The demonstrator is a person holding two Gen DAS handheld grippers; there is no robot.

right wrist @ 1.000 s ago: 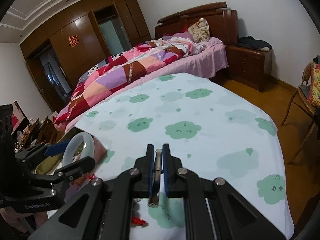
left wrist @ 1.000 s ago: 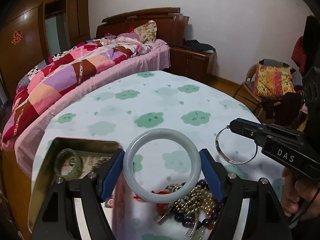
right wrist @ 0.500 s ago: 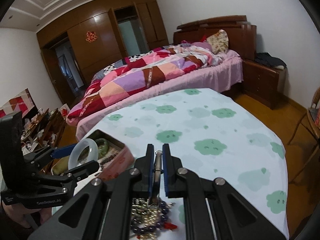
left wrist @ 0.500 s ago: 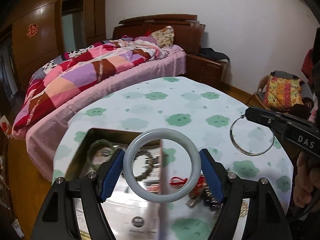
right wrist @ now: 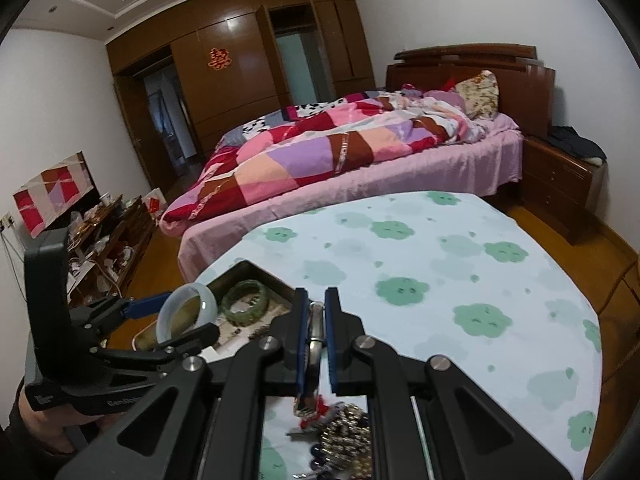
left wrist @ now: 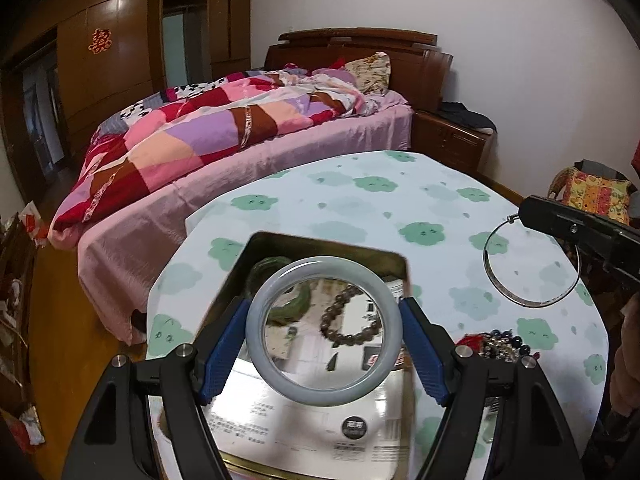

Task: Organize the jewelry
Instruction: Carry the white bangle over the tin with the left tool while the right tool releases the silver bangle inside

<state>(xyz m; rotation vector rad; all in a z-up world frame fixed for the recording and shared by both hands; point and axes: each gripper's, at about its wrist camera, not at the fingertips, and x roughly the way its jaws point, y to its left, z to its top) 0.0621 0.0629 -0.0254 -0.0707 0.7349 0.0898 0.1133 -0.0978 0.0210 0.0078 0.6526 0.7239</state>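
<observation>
My left gripper (left wrist: pixel 323 332) is shut on a pale grey-white jade bangle (left wrist: pixel 256 320), held above an open metal tin (left wrist: pixel 328 246). The bangle also shows in the right wrist view (right wrist: pixel 208 295). In the tin lie a green bangle (right wrist: pixel 244 302) and a brown bead bracelet (left wrist: pixel 350 334). My right gripper (right wrist: pixel 316 304) is shut on a thin silver bangle (left wrist: pixel 528 302), held in the air right of the tin; in its own view the bangle (right wrist: pixel 314 330) is edge-on between the pads. A pile of beaded jewelry (right wrist: pixel 340 436) lies on the table below.
The table has a white cloth with green cloud prints (right wrist: pixel 440 264). A bed with a patchwork quilt (right wrist: pixel 340 148) stands behind it, a wooden nightstand (right wrist: pixel 560 188) to the right. A cluttered low shelf (right wrist: pixel 108 240) stands at the left.
Both grippers have risen and drawn back. My left gripper has carried the jade bangle left until it is over the tin. The silver bangle stays held at the right.
</observation>
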